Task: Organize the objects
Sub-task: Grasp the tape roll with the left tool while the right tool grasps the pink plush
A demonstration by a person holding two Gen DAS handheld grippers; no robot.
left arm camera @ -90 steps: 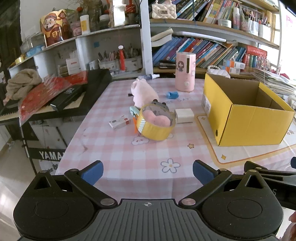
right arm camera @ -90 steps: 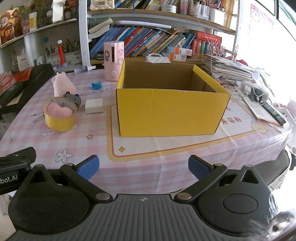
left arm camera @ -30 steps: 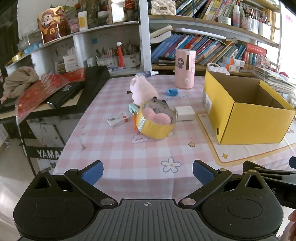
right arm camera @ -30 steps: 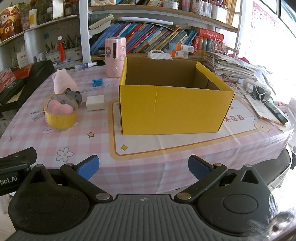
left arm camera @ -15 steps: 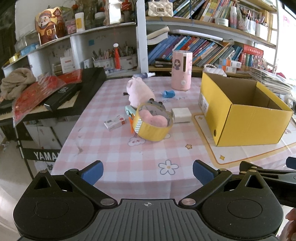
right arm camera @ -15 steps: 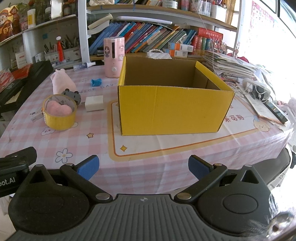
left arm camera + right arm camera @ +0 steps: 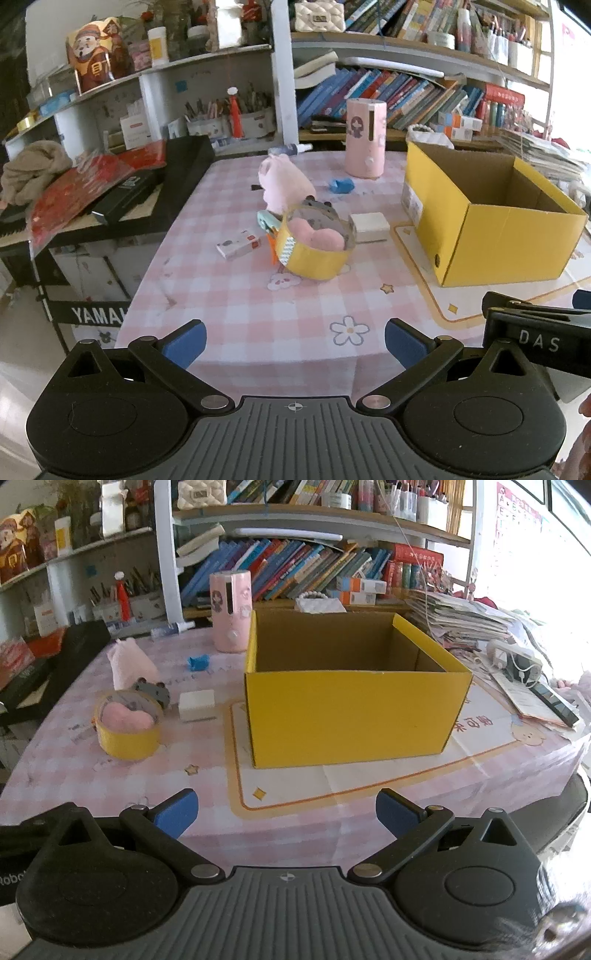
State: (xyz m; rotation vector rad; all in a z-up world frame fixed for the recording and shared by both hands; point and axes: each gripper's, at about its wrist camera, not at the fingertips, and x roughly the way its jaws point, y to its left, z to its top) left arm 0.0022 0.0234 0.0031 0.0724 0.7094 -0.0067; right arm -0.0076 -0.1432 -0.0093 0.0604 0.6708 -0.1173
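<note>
1. Leftmost: "YAMAH…" lettering readable on the black keyboard stand off the table's left edge.
2. Left-centre of the checked table: small printed packet, yellow tape roll with a pink puff inside, pink plush behind, white block just beside; blue clip and pink cylinder farther back. All unsorted, so the job looks barely begun.
3. Right: yellow box, nothing visible inside; floor partly hidden.
4. Near edge: left gripper spread wide, holding nothing; right gripper likewise released, "DAS" printed on its side.
</note>
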